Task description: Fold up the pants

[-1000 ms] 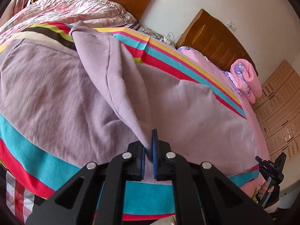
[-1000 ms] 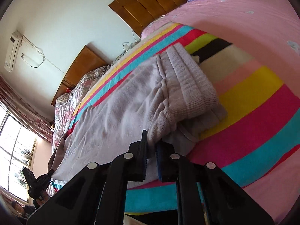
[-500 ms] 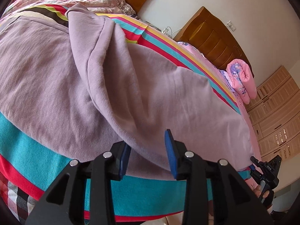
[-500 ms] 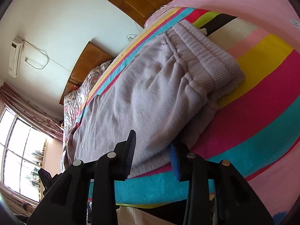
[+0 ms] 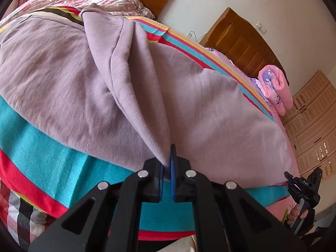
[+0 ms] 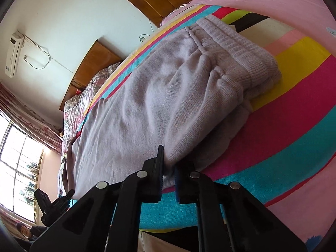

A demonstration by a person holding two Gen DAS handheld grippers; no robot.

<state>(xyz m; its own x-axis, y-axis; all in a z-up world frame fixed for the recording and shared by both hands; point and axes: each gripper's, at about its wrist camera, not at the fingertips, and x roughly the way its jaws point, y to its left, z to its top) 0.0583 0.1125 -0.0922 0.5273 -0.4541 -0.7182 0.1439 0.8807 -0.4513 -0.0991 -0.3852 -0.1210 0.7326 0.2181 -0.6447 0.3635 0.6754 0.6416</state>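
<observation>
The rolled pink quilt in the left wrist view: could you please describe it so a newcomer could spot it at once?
Find the bed with the striped sheet. Follow it to the far wooden headboard. Just below lies the rolled pink quilt, the only bundle with lilac flowers, unlike the plain mauve pants.

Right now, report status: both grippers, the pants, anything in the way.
Left gripper just closed, shut on pants edge. Right gripper just closed, shut on pants near waistband. Pants lie on striped blanket. Nothing in the way.

Lilac fleece pants (image 5: 199,109) spread across frame centre on striped cover; near edge lifted into peaked fold; ribbed waistband (image 6: 237,42) upper right.
</observation>
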